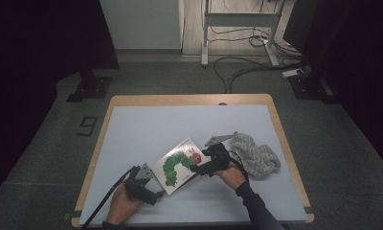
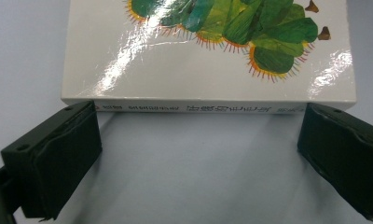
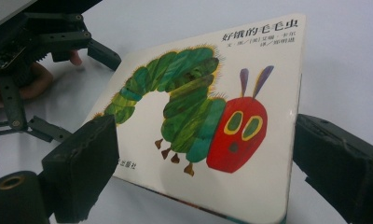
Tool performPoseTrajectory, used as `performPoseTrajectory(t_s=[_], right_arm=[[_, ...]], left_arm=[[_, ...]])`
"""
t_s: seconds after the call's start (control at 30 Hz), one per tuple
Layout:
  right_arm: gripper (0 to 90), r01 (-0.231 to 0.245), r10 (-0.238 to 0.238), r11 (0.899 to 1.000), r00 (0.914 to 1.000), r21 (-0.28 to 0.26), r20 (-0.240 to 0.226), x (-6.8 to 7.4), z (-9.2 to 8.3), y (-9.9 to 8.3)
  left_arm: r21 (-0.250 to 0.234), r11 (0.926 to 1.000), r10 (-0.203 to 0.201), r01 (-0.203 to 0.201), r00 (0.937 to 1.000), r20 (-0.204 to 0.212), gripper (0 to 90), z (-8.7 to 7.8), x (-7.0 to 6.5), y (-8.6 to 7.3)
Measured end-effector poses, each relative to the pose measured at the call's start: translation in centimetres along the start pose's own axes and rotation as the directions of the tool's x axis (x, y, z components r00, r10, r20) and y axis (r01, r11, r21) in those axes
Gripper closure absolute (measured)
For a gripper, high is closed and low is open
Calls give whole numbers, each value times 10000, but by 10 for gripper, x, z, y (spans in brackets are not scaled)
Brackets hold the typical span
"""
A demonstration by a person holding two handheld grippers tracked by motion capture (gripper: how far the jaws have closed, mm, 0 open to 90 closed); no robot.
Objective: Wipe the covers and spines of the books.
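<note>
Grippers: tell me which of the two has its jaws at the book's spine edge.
The left gripper. Its open jaws face the printed spine of the book, while the right gripper comes at the opposite, free edge, near the caterpillar's red head.

We look down and forward from above the table's (image 1: 132,124) near edge, taking in the floor beyond. Our two gripper cameras sit low and close, facing each other across the book (image 1: 179,165), the left at its spine (image 2: 208,107), the right at its cover (image 3: 212,121).
</note>
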State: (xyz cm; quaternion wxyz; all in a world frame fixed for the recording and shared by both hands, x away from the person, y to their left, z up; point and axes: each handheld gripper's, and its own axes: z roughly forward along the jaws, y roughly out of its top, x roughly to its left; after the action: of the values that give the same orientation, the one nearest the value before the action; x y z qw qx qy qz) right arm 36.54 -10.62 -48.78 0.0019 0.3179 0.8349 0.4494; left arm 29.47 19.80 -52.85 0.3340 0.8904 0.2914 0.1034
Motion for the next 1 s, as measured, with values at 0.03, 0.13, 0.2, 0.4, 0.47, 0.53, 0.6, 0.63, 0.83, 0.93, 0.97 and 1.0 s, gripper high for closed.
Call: performPoseTrajectory(t_s=[0.03, 0.13, 0.2, 0.4, 0.47, 0.53, 0.6, 0.63, 0.83, 0.93, 0.97, 1.0], right_arm=[[73, -25, 25, 10000, 10000, 4, -22, 1, -1, 0], [77, 18, -18, 10000, 10000, 1, -51, 2, -3, 0], [112, -37, 38, 10000, 9998, 69, -212, 2, -4, 0], [124, 152, -144, 9996, 9993, 223, -337, 4, -2, 0], [128, 318, -309, 9987, 9993, 406, -229, 2, 0, 2], [130, 447, -438, 9976, 9989, 531, -163, 0, 1, 4], [134, 921, -916, 9914, 9958, 930, -89, -3, 5, 10], [134, 921, -916, 9914, 9958, 930, -89, -3, 5, 10], [162, 1732, -1674, 9685, 9847, 1789, -475, -8, 16, 22], [189, 1934, -1879, 9595, 9811, 2046, -463, -8, 17, 24], [216, 1956, -1902, 9570, 9807, 2142, -456, -8, 16, 26], [231, 1992, -1936, 9568, 9800, 2117, -469, -8, 15, 27]], left_arm=[[-1, 10000, 3, -3, 10000, 4, 0, 0, 0, 0], [1, 10000, -18, 18, 10000, 12, 0, 0, 0, 0], [-1, 10000, -13, 13, 10000, 0, 0, 0, 0, 0], [-7, 10000, -23, 23, 10000, 6, 0, 0, 0, 0], [-8, 10000, -10, 9, 10000, -11, 0, 0, 0, 0], [23, 10000, 32, -32, 10000, -22, 0, 0, 0, 0], [56, 9999, 85, -85, 10000, -36, 0, 0, 0, 0], [56, 9999, 85, -85, 10000, -36, 0, 0, 0, 0], [37, 10000, 58, -58, 10000, -28, 0, 0, 0, 0], [29, 10000, 47, -47, 10000, -30, 0, 0, 0, 0], [17, 10000, 42, -42, 10000, -33, 0, 0, 0, 0], [26, 10000, 39, -39, 10000, -26, 0, 0, 0, 0]])
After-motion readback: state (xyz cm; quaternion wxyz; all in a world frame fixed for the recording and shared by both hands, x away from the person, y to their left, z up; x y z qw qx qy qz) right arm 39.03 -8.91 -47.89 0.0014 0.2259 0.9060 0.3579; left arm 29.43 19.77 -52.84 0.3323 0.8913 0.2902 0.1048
